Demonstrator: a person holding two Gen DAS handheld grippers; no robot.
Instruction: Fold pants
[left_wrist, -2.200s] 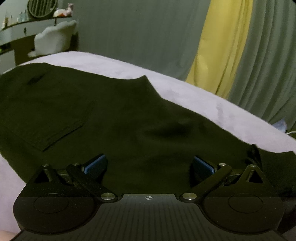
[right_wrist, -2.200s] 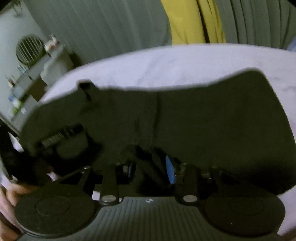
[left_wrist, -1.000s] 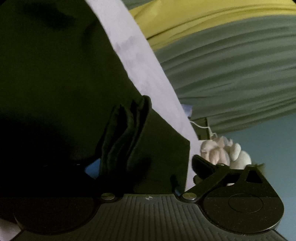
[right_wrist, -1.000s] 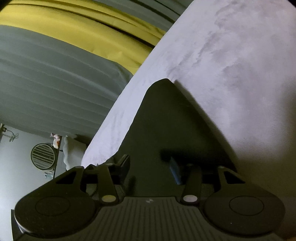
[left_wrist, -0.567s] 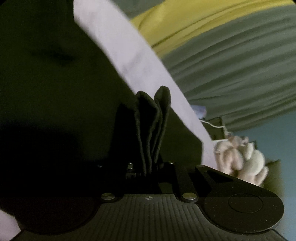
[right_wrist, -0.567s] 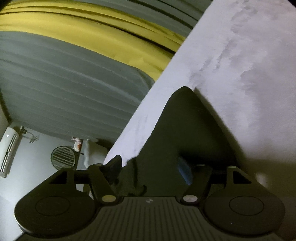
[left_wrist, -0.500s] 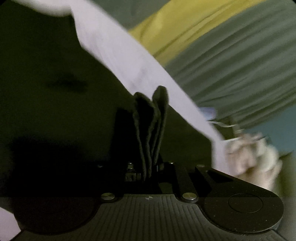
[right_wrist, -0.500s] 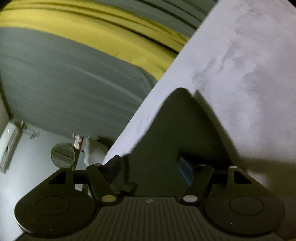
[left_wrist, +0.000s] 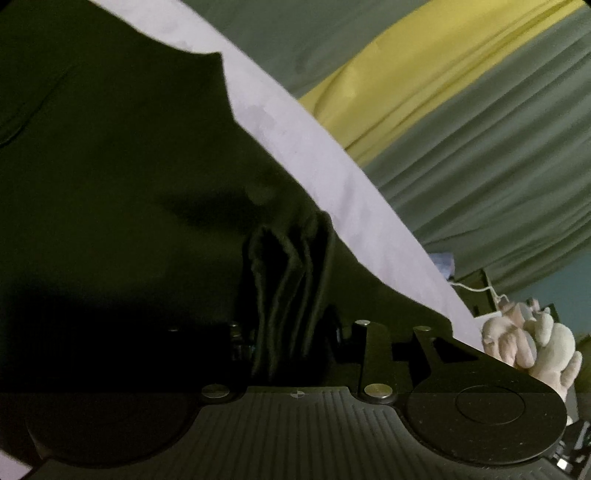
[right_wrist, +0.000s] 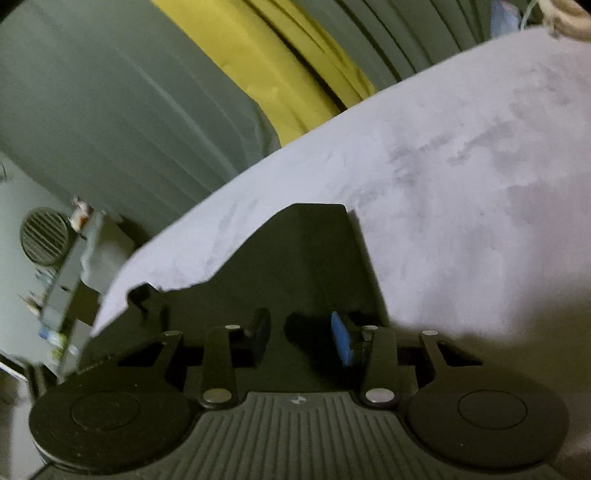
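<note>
Where the bed (right_wrist: 461, 177) fills both views, its cover is pale lilac, faintly mottled, and bare ahead and to the right of the right hand-held gripper (right_wrist: 301, 332). Grey-green curtains (left_wrist: 480, 166) with one yellow panel (left_wrist: 399, 85) hang beyond the bed's far edge. Far to the left of the right hand-held gripper stand a shelf (right_wrist: 66, 280) and a round slatted fan (right_wrist: 45, 236); a pale stuffed toy (left_wrist: 532, 347) lies to the right of the left hand-held gripper (left_wrist: 284, 332), off the bed's edge, beside a white cable (left_wrist: 476, 288).

The pants (left_wrist: 122, 177), dark olive, lie spread on the bed ahead and to the left of the left hand-held gripper, covering most of that view. Its jaws are drawn narrow, clamped on a bunched, several-layered fold of the cloth that stands upright between them. The right hand-held gripper is moderately apart, its fingers (right_wrist: 340, 338) astride the pants (right_wrist: 306, 258) without pressing them; one blue pad shows on the right finger.

Edges: a squared corner of the pants points away from the right hand-held gripper, with a jagged hem running off to its left. Uncovered bed lies beyond that corner and along a narrow strip to the right of the left hand-held gripper.
</note>
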